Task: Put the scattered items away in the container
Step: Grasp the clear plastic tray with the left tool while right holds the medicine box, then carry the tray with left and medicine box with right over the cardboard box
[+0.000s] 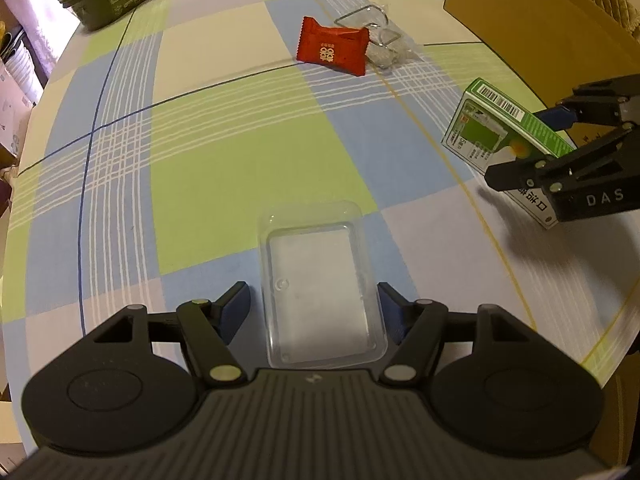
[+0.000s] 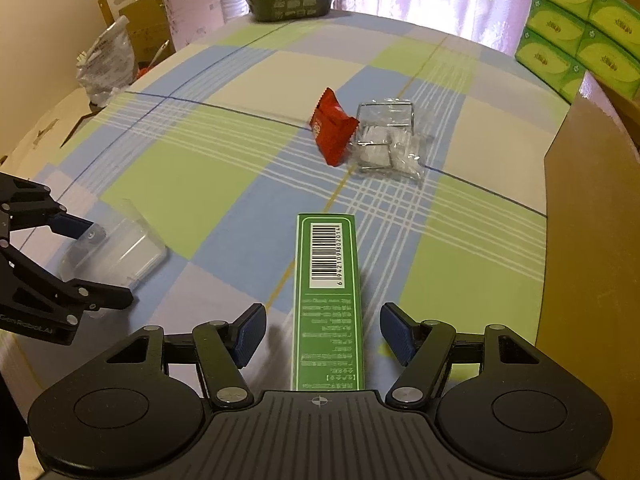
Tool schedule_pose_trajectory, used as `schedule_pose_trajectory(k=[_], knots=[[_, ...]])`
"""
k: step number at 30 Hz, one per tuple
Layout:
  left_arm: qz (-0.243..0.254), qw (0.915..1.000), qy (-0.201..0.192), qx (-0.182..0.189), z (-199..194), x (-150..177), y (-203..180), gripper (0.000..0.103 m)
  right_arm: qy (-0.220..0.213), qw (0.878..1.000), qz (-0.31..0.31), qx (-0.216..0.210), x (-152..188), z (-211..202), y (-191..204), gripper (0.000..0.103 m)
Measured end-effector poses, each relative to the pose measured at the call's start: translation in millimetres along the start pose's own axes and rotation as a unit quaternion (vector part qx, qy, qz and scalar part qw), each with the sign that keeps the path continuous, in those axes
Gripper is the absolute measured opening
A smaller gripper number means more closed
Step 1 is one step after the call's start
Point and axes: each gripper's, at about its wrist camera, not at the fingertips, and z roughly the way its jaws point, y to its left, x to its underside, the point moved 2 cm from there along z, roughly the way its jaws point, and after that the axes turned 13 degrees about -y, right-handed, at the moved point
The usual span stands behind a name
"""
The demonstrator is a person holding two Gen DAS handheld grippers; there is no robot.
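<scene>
- A round desk (image 2: 248, 128) under a blue, green and cream checked cloth.
- Left claw (image 1: 314, 308), fingers apart, straddles a clear tray (image 1: 320, 288) near the desk's edge.
- Right claw (image 2: 322, 332), fingers apart, straddles a green box (image 2: 326, 296); it likely needs closing next.
- A red packet (image 2: 332, 132) lies mid-desk.

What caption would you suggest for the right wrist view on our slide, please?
Open right gripper straddling the green box, red packet and clear bag beyond, on the checked tablecloth.
</scene>
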Motion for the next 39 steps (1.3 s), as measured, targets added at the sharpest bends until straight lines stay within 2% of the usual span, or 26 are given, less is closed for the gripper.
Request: schedule_pose_trajectory(k=[2,5,8,9,10,12,13,14,20,28,39], knots=[[0.011,0.9999,-0.003,-0.001,0,0,-2,0.063,0.000,1.000,-0.005,0.003,1,0,0,0.070],[0.014,0.9999,-0.007,0.002,0,-1,-2,0.054,0.002,1.000,-0.007,0.002,2,-1,1,0.070],[0.018,0.9998,-0.005,0.003,0,-1,-4,0.053,0.005,1.000,-0.012,0.002,3,-1,2,0.067],[0.020,0.9998,-0.005,0.003,0,-1,-4,0.053,0.007,1.000,-0.013,0.001,2,0,3,0.053],[0.022,0.9997,-0.006,0.002,0,-1,-5,0.052,0.010,1.000,-0.014,-0.002,2,1,3,0.046],[0.027,0.9996,-0.007,0.002,0,0,-6,0.052,0.013,1.000,-0.017,-0.002,1,2,4,0.045],[0.029,0.9996,-0.007,0.002,0,0,-7,0.052,0.013,1.000,-0.019,-0.001,2,2,5,0.036],[0.029,0.9995,-0.008,0.002,-1,0,-7,0.052,0.014,1.000,-0.023,0.001,2,3,6,0.033],[0.021,0.9997,-0.007,0.005,-4,1,-9,0.051,0.008,1.000,-0.024,0.002,8,-4,9,0.033],[-0.001,0.9998,-0.013,0.017,-19,6,-17,0.051,-0.021,0.999,0.027,0.002,11,-32,6,0.033],[0.001,0.9992,-0.031,0.026,-45,0,-34,0.051,-0.048,0.998,0.041,0.012,10,-68,7,0.033]])
